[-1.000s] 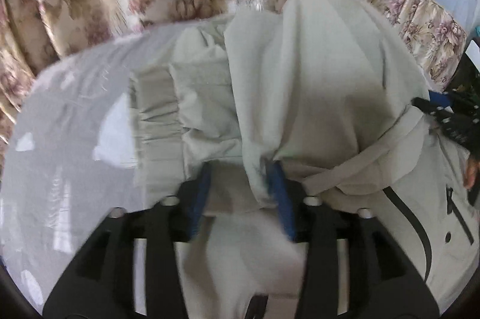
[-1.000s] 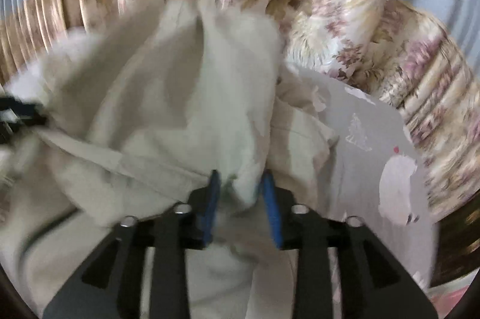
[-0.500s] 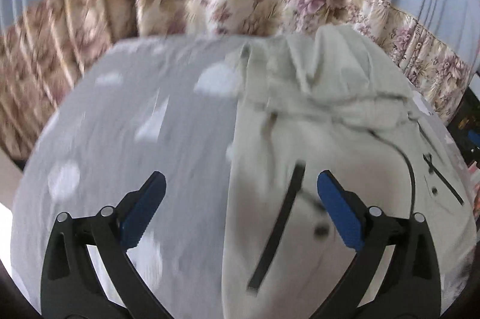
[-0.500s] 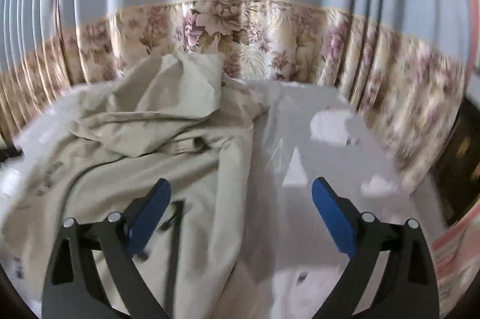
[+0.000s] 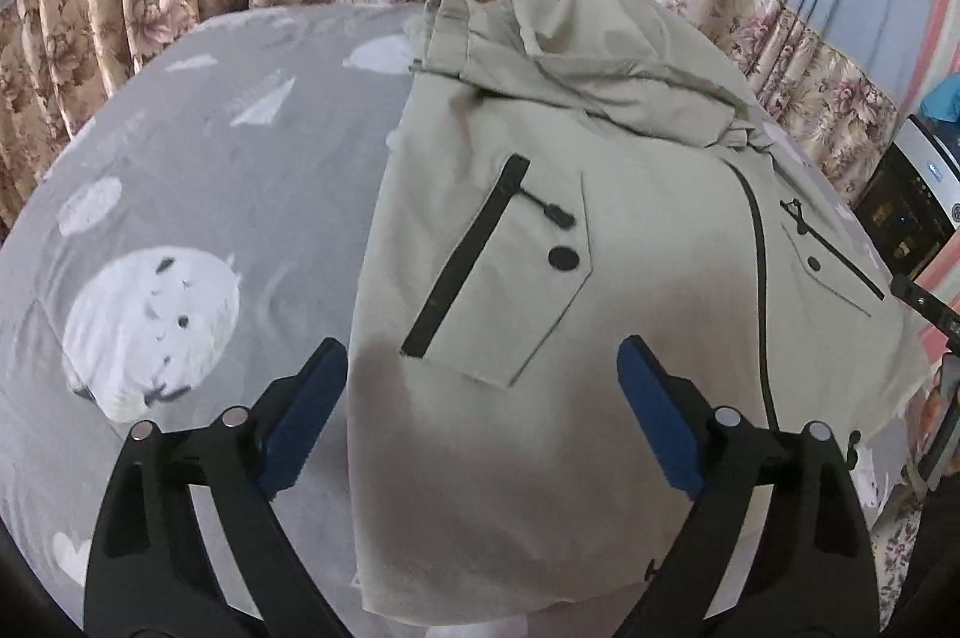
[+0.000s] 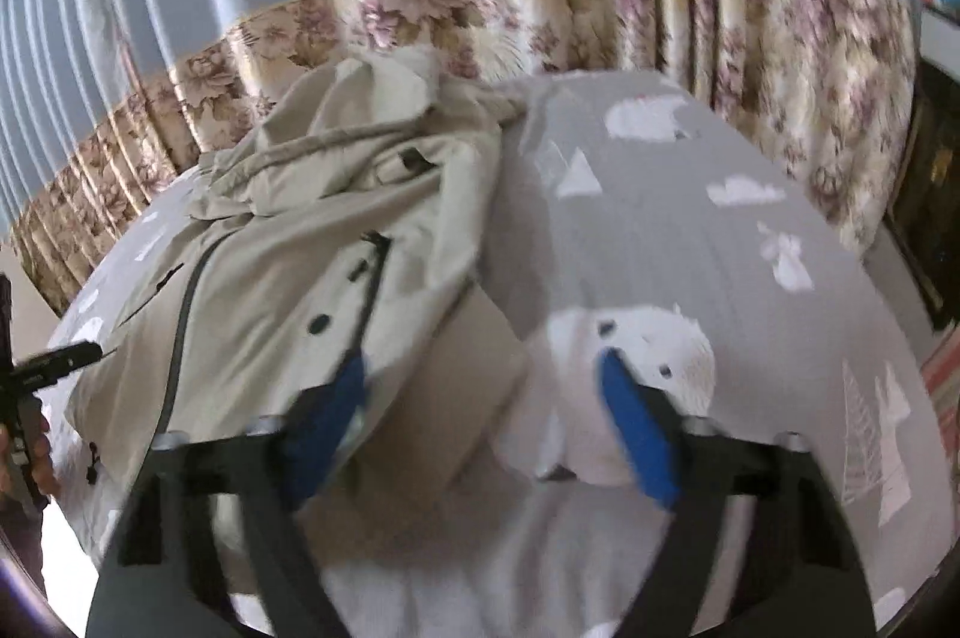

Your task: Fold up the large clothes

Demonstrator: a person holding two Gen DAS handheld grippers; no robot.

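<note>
L wrist view: left tool [image 5: 483, 377] jaws wide apart, empty. Beige jacket [image 5: 600, 230] lies flat on grey printed bed sheet [image 5: 198, 170], directly ahead of and under the tool; chest pocket [image 5: 504, 254] between the tips. R wrist view: right tool [image 6: 483, 392] jaws apart, empty, image blurred. Jacket [image 6: 312, 248] ahead-left of tool, sheet [image 6: 690, 230] ahead-right.

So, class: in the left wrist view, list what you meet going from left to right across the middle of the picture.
White bear print on the grey bedsheet → beige jacket with its black pocket zipper → black front zipper line → second chest pocket → dark appliance at the right edge.
</note>
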